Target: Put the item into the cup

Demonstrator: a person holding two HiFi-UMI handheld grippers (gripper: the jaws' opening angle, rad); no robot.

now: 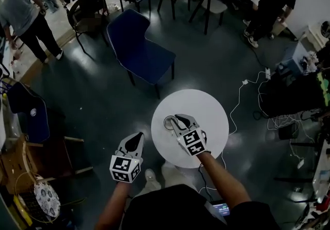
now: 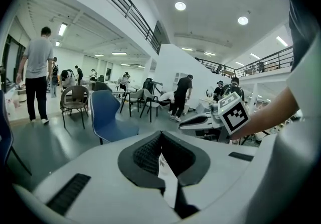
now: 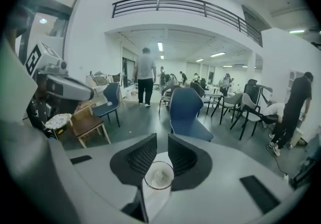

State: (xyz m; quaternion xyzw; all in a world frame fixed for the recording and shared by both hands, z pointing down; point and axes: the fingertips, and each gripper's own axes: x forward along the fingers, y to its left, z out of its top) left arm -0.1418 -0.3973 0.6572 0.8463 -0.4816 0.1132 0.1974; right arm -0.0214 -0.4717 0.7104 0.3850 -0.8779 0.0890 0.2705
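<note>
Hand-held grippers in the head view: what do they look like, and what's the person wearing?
Both the left hand-held gripper and the right hand-held gripper have pale grey shells tapering to black-lined tips, each with a white cube of black square markers behind. The person wears a dark top.

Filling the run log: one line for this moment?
left gripper: shut on thin white item | right gripper: shut on clear cup
</note>
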